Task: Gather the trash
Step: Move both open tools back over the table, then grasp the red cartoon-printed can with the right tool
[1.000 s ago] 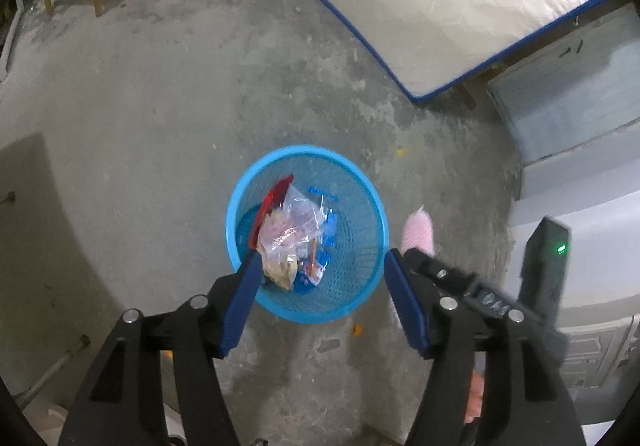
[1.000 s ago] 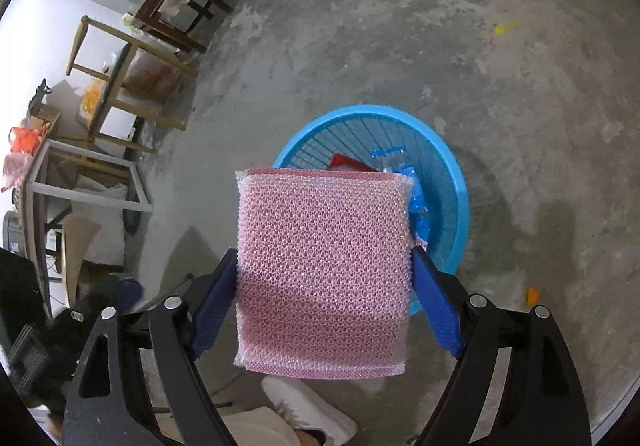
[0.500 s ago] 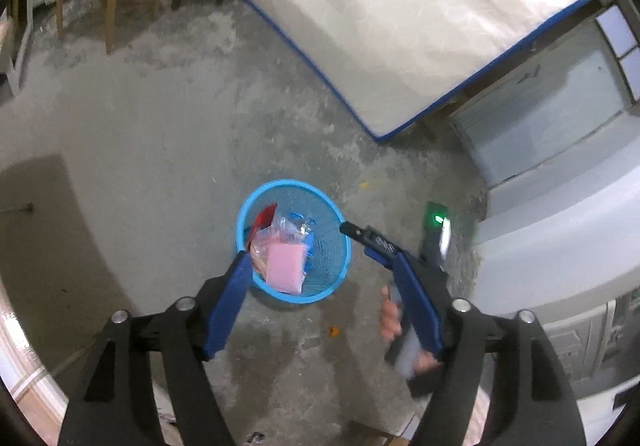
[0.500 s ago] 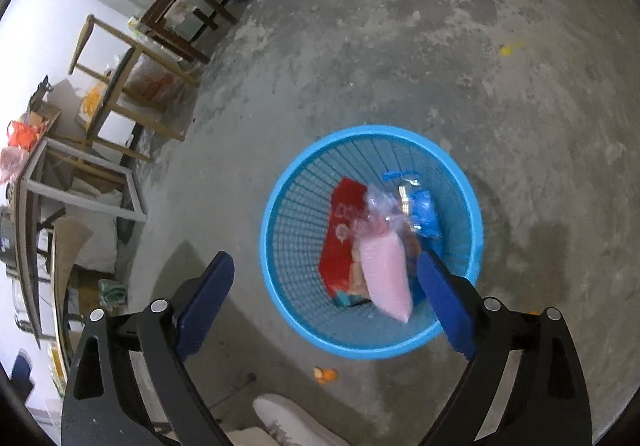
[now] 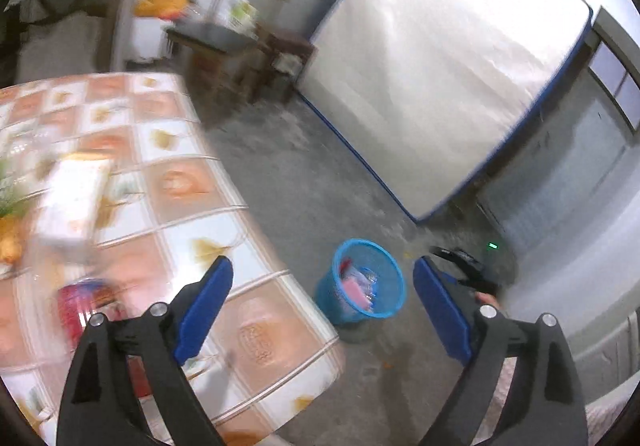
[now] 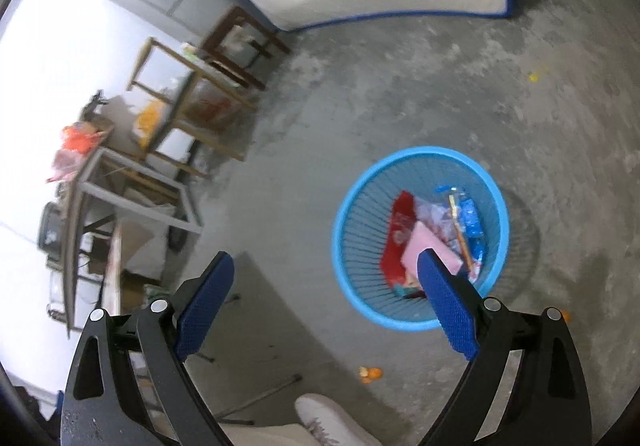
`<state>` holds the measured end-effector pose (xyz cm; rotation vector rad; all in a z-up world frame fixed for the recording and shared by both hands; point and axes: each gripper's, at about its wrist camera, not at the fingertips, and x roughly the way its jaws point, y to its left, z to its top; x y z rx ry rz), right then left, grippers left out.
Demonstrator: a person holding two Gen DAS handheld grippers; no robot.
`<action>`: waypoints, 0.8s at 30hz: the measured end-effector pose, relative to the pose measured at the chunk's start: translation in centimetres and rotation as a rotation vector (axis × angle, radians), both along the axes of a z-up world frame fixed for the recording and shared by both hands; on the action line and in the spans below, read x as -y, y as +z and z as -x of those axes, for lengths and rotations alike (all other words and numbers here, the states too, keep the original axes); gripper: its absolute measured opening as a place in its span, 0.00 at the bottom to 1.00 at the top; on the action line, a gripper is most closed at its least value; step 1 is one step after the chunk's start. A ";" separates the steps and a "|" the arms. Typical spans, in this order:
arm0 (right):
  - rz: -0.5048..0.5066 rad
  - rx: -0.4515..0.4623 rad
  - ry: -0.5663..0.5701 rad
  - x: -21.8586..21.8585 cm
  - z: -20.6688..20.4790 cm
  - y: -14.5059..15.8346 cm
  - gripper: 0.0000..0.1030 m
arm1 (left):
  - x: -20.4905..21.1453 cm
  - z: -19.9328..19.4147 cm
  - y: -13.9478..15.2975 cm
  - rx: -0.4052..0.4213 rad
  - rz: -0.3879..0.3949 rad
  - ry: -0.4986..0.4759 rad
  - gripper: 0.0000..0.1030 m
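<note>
Right wrist view, basket: blue mesh basket [image 6: 422, 242] stands upright on the grey concrete floor [image 6: 360, 93], right of frame centre.
Basket contents: pink sponge [image 6: 430, 252] lies tilted near the middle, touching a red wrapper [image 6: 398, 232] on its left; clear plastic bag [image 6: 434, 215] and blue wrappers [image 6: 470, 219] lie toward the right wall.
Right gripper [image 6: 326, 300]: jaws stand wide apart, nothing between them; its right finger overlaps the basket's lower rim in the frame.
Floor scraps: orange peel [image 6: 370, 374] lies outside the basket, below it; a yellow scrap [image 6: 533, 77] lies well apart, upper right.
Shoe: white shoe [image 6: 332, 424] at the bottom edge.
Left wrist view, basket: same basket [image 5: 362, 284] on the floor, lower centre, just beside the corner of a table with a chequered cloth [image 5: 168, 173]; pink and blue items show inside, blurred.
Left gripper [image 5: 322, 310]: jaws have just been opening and stand wide apart, nothing between them.
Table contents: a white box [image 5: 74, 197] and a red item [image 5: 78, 302], too blurred to identify.
Background: white mattress [image 5: 440, 77] leans upright, upper right.
</note>
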<state>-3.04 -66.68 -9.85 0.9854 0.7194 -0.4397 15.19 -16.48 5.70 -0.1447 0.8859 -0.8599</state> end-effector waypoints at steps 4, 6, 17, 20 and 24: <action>0.047 0.010 0.087 -4.1 0.2 3.7 0.86 | -7.6 1.5 0.8 0.063 0.014 0.113 0.93; 0.063 0.011 0.142 -6.1 -0.5 5.0 0.86 | -10.8 2.1 1.0 0.091 0.012 0.163 0.94; 0.097 0.122 0.591 -25.3 -10.8 12.3 0.86 | -20.5 2.2 -0.3 0.131 -0.030 0.335 0.94; 0.079 0.122 0.698 -30.3 -13.5 12.5 0.86 | -21.7 2.2 -1.0 0.128 -0.044 0.342 0.94; 0.060 0.077 0.808 -36.3 -16.9 11.4 0.86 | -23.1 1.9 -3.1 0.064 -0.017 0.333 0.94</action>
